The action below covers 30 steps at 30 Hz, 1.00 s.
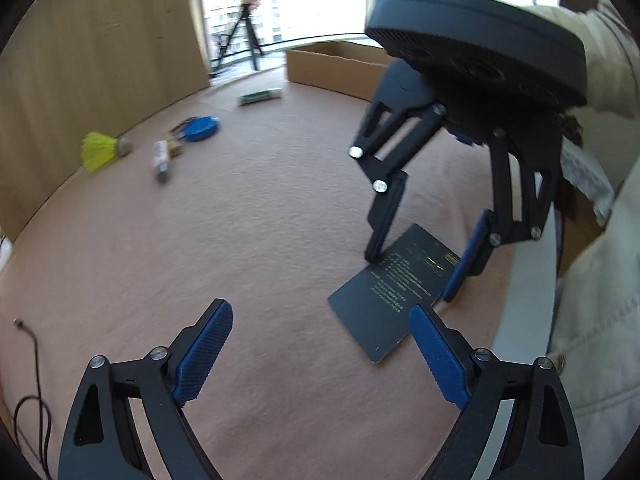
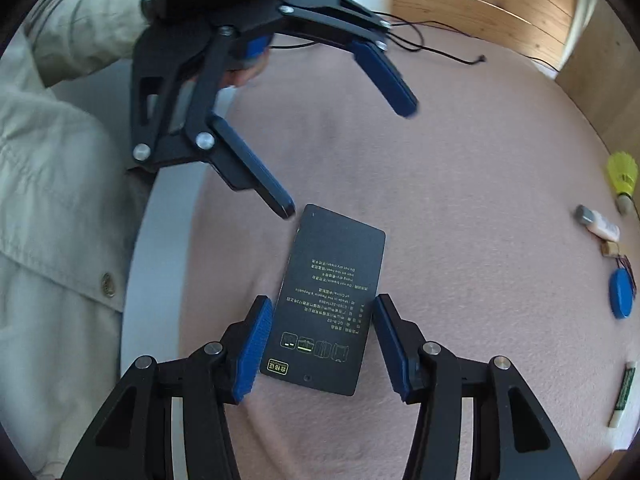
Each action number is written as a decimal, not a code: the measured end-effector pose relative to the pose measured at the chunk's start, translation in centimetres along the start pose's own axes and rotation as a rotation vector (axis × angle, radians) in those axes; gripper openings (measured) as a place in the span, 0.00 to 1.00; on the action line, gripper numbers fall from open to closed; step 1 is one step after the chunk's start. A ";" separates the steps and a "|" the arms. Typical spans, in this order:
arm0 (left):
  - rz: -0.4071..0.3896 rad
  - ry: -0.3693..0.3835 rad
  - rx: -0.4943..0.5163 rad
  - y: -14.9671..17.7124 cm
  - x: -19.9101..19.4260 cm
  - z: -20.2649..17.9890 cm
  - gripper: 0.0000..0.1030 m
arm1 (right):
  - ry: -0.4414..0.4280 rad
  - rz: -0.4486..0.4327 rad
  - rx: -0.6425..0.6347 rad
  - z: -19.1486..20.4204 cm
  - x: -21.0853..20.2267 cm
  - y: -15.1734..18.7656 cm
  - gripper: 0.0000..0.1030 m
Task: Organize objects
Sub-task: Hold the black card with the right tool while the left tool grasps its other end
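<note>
A flat black card with gold print (image 2: 328, 300) lies on the pink cloth near the table's white edge; it also shows in the left wrist view (image 1: 390, 292). My right gripper (image 2: 322, 344) is open, its blue pads either side of the card's near end, low over it. In the left wrist view the right gripper (image 1: 412, 276) stands over the card's far end. My left gripper (image 1: 322, 348) is open and empty, just left of the card; in the right wrist view it (image 2: 348, 160) hovers beyond the card.
Across the cloth lie a yellow shuttlecock (image 1: 100, 150), a white USB stick (image 1: 160, 160), a blue disc with wires (image 1: 202, 128) and a green strip (image 1: 260, 96). A cardboard box (image 1: 332, 66) stands behind. Wooden panels (image 1: 100, 60) wall the table. A black cable (image 1: 32, 392) lies nearby.
</note>
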<state>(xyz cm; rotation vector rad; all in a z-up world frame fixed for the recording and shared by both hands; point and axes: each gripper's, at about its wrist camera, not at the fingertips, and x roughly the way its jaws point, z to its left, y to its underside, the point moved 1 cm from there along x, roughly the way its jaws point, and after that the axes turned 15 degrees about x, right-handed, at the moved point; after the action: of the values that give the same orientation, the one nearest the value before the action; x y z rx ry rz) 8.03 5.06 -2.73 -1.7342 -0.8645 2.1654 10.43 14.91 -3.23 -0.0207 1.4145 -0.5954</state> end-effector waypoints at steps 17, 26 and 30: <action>-0.026 0.233 0.172 -0.7 1.9 -1.2 0.48 | 0.038 -0.008 -0.027 0.6 -0.5 1.7 0.50; 0.005 0.189 0.190 -1.1 2.2 -1.0 0.56 | 0.053 0.024 -0.034 0.1 -0.5 1.3 0.44; 0.028 0.200 0.268 -1.2 2.6 -2.7 0.76 | 0.052 0.025 -0.048 0.2 -0.5 1.3 0.44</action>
<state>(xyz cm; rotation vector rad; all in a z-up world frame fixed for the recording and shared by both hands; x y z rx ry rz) 9.69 8.25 -4.48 -1.7939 -0.4788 1.9740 11.11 16.13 -3.24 -0.0253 1.4775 -0.5450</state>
